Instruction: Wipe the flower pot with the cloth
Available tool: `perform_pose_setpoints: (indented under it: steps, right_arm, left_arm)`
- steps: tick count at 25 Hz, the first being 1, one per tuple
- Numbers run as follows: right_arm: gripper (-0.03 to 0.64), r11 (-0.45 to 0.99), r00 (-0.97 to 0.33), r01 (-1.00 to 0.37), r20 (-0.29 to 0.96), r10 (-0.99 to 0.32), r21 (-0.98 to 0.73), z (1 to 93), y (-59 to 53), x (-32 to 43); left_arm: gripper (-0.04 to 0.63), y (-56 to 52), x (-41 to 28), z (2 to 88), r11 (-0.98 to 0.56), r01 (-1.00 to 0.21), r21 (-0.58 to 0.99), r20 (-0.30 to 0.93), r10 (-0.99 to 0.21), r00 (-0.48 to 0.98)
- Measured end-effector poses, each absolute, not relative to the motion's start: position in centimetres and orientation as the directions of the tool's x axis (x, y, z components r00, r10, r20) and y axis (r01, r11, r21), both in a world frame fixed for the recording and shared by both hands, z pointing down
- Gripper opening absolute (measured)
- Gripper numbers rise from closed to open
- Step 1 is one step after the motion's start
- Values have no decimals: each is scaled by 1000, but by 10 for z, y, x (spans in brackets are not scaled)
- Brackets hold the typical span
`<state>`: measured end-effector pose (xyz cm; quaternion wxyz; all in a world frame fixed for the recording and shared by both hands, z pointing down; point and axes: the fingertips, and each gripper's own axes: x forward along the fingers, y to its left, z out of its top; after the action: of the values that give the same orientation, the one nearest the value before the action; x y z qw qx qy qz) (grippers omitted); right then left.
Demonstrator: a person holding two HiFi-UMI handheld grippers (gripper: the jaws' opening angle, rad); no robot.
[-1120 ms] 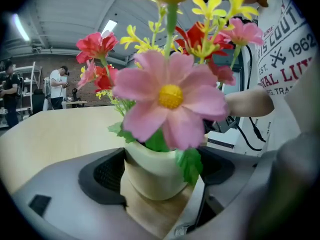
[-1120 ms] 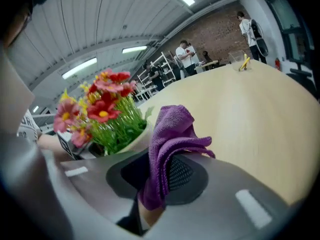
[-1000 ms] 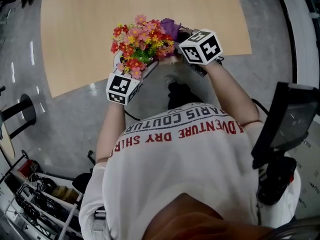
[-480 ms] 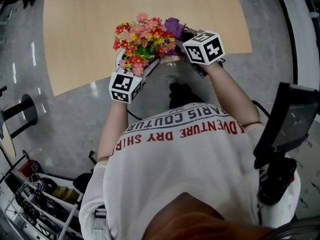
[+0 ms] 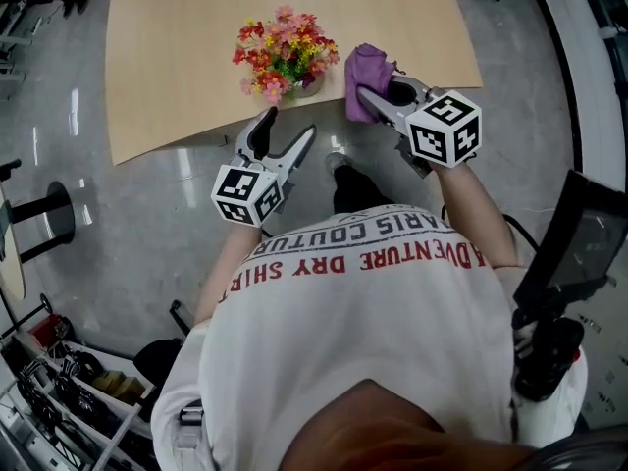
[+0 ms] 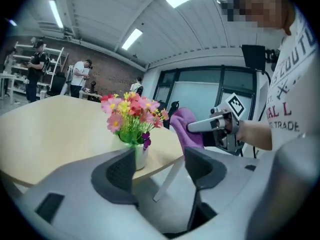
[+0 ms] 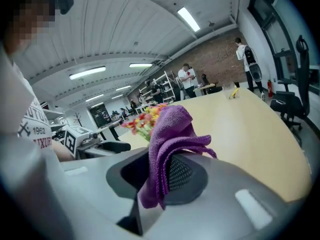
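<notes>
A small white flower pot [image 6: 138, 155] with pink, red and yellow flowers [image 5: 284, 50] stands alone near the front edge of the wooden table [image 5: 177, 57]. My left gripper [image 5: 287, 132] hangs off the table's edge, short of the pot. It is open, its jaws have just been closing, and nothing is between them [image 6: 160, 170]. My right gripper [image 5: 371, 94] is to the right of the pot and shut on a purple cloth [image 7: 169, 131]. The cloth [image 5: 365, 71] bunches up over the jaws. The flowers [image 7: 146, 115] show just behind the cloth.
The table's curved front edge runs just ahead of both grippers, over grey floor. A slanted table leg [image 6: 166, 178] shows below the edge. A dark screen on a stand [image 5: 579, 253] is at my right. People and shelves [image 7: 192, 79] stand far behind.
Both grippers have drawn back from the pot toward me. The left gripper has come off the pot, which now stands by itself on the table. The cloth has moved away with the right gripper.
</notes>
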<state>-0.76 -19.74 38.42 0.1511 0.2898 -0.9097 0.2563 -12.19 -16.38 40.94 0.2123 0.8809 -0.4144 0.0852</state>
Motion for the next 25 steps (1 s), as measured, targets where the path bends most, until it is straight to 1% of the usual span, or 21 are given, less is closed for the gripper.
perform_pose_setpoints:
  steps: [1,2,4,5,9,15,17,21,25]
  right_arm:
    - [43,724,-799,-586,407,-442,-364,365,-177,-14]
    - [43,744,-813,-566,390,-433,-354,345,-153,-22]
    - [43,776,-838,-529,356,-414,-344,310,-101,-36]
    - [43,789,-847,-514,344,-405,-337,298,-75,-40]
    - [43,829,-864,-473,341,-371,-298,261,5,-43]
    - [43,867,-896,-408,306,-320,-286,222,99,-47]
    - [43,877,-895,-396,326,-304,-271,227,125,-44]
    - [43,888,-899,-368,347,-266,-274,242,187,-21]
    - [43,907,-909,-344,327,-258,-242,237,296,22]
  left_arm:
    - [264,-149,-129,392,-565,-760,322,304,-698,648]
    - [202,-132,-136,374,-567,-752,338,286,-699,656]
    - [51,-92,-143,342,-585,-730,354,264,-686,678]
    - [2,-71,-142,329,-603,-715,354,255,-674,694]
    - [2,-2,-126,277,-665,-673,322,235,-633,738]
    - [2,81,-110,229,-698,-671,250,227,-632,741]
    - [2,105,-104,227,-694,-674,254,217,-638,739]
    - [2,164,-77,243,-689,-681,250,239,-637,733]
    - [2,272,-31,244,-675,-693,253,227,-655,721]
